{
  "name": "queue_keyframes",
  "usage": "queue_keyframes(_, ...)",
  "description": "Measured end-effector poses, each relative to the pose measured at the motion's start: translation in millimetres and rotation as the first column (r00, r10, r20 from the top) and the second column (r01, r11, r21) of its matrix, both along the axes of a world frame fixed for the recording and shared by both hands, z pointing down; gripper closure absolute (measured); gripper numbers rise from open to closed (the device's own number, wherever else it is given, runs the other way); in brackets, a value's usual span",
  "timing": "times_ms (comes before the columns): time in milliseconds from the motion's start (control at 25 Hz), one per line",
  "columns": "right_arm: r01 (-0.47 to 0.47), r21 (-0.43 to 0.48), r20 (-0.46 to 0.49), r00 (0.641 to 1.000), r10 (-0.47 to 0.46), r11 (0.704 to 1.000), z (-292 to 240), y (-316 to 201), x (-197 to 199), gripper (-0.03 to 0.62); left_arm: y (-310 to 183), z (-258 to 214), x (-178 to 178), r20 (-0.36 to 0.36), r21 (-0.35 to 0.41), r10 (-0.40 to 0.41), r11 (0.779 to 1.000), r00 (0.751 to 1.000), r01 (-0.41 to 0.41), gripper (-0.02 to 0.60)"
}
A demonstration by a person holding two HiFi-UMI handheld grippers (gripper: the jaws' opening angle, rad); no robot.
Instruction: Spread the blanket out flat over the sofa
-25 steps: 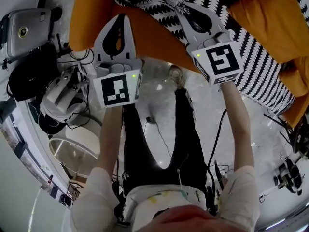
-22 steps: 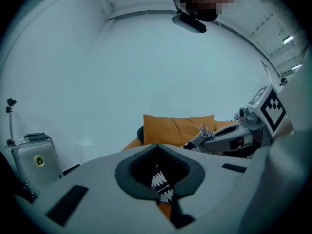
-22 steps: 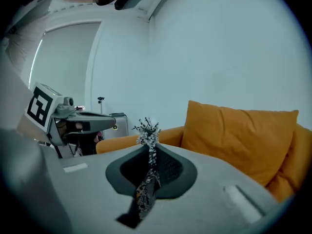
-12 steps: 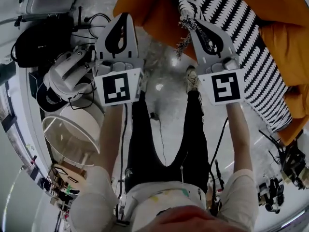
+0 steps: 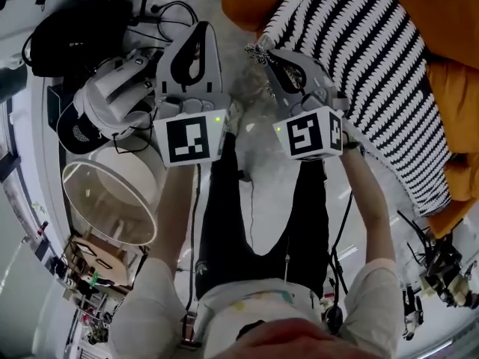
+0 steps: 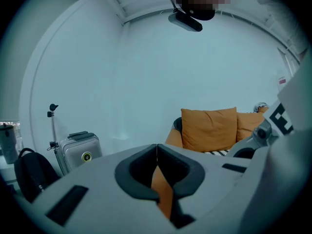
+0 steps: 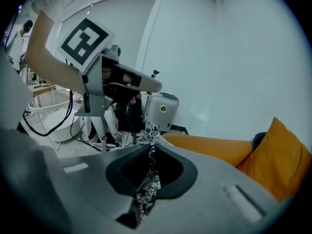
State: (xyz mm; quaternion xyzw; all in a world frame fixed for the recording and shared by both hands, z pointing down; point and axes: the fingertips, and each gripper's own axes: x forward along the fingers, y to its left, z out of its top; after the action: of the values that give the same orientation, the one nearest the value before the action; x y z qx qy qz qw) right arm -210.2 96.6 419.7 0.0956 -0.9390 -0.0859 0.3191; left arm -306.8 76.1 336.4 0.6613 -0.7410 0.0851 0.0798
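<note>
Pulled back since earlier, right tool [image 5: 262,53] clamped on a fringed corner of the blanket [image 5: 374,58], past the end of the sofa [image 5: 247,6], over open floor [image 5: 251,107], blanket stretched lengthwise along the sofa, left tool [image 5: 196,30] closed and empty alongside.

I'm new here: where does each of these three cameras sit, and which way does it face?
Head view: on the person's head, steeply down at the blanket; arms, legs, left gripper, right gripper show.
Left gripper view: on it, along its shut, empty jaws towards sofa cushions.
Right gripper view: on it, along jaws clamping the blanket; left gripper shows.
Both gripper views share the suitcase.
</note>
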Motion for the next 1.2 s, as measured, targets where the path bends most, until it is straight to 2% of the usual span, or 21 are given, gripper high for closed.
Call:
queue_keyframes(240, 0.083, -0.01, -0.11, 0.99, -0.084, 0.996, 76, 35, -38, 0.578, 13, 32, -22, -0.002, -0.035, 0.025, 0.999, 1.0, -0.025, 0.566)
queue_keyframes(520, 0.135, -0.022, -0.27, 0.953, -0.136, 0.991, 160, 51, -66, 0.579, 28, 60, -51, 0.021, -0.1, 0.078, 0.992, 0.997, -0.076, 0.566)
queue_keyframes(680, 0.162, -0.036, -0.329, 0.93, -0.165, 0.986, 191, 56, -72, 0.579, 34, 75, -69, 0.005, -0.11, 0.049, 0.993, 0.999, -0.048, 0.566)
queue_keyframes(840, 0.167, -0.061, -0.365, 0.914, -0.177, 0.984, 221, 60, -73, 0.579, 34, 88, -71, -0.025, -0.092, 0.023, 0.995, 0.999, -0.025, 0.566)
queue_keyframes(1040, 0.204, -0.078, -0.454, 0.864, -0.217, 0.976, 256, 61, -78, 0.579, 28, 97, -68, -0.029, -0.091, 0.052, 0.994, 0.998, -0.055, 0.566)
queue_keyframes(1200, 0.294, -0.077, -0.531, 0.797, -0.289, 0.953, 270, 50, -74, 0.579, 16, 98, -69, -0.029, -0.09, 0.042, 0.995, 0.999, -0.044, 0.566)
